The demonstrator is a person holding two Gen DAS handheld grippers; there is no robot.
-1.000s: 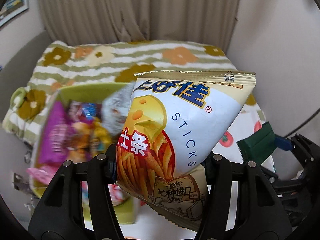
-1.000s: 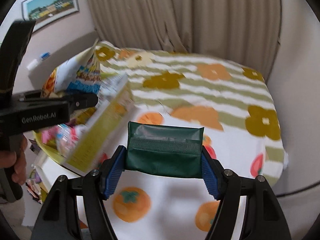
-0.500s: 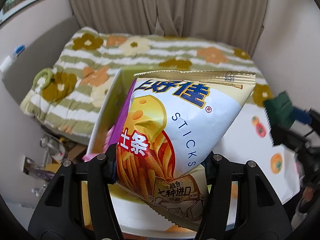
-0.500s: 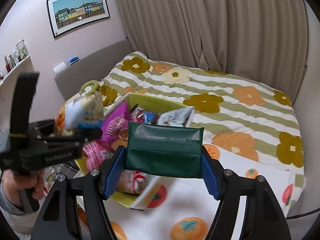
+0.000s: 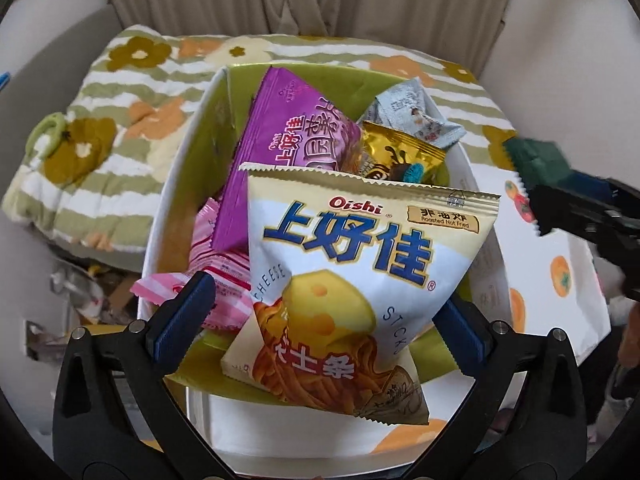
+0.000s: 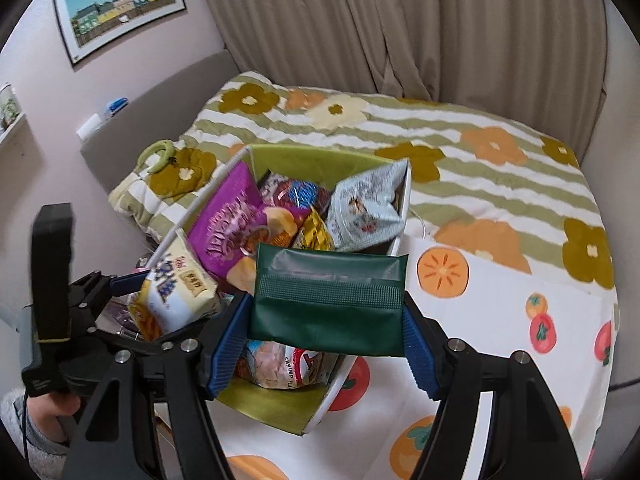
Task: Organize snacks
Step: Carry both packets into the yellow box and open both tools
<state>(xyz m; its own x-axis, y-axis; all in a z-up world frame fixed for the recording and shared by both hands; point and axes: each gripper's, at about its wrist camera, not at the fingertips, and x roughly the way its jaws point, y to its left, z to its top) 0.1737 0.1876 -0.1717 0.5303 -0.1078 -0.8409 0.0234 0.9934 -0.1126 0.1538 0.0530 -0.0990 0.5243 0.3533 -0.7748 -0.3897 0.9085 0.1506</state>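
Note:
A green-lined snack box (image 5: 188, 148) holds several packets: a purple bag (image 5: 288, 140), a gold packet (image 5: 400, 156), a grey packet (image 5: 412, 116) and pink packets (image 5: 216, 256). My left gripper (image 5: 320, 316) has its jaws spread wide. The Oishi cheese sticks bag (image 5: 360, 280) sits between them over the box's near end; only the right finger seems to touch it. In the right wrist view the box (image 6: 320, 160) lies ahead. My right gripper (image 6: 326, 332) is shut on a dark green packet (image 6: 328, 300), above the box's near edge. The cheese sticks bag (image 6: 176, 284) shows at the left.
The box rests on a white cloth with orange fruit prints (image 6: 500, 308). Behind it is a bed with a striped flowered quilt (image 6: 460, 152). Curtains (image 6: 400, 20) hang at the back. Floor clutter (image 5: 88, 296) lies left of the table.
My left gripper has opened wide and moved over the box; the cheese sticks bag sits loose and more upright. My right gripper, still holding the green packet, has come closer above the box.

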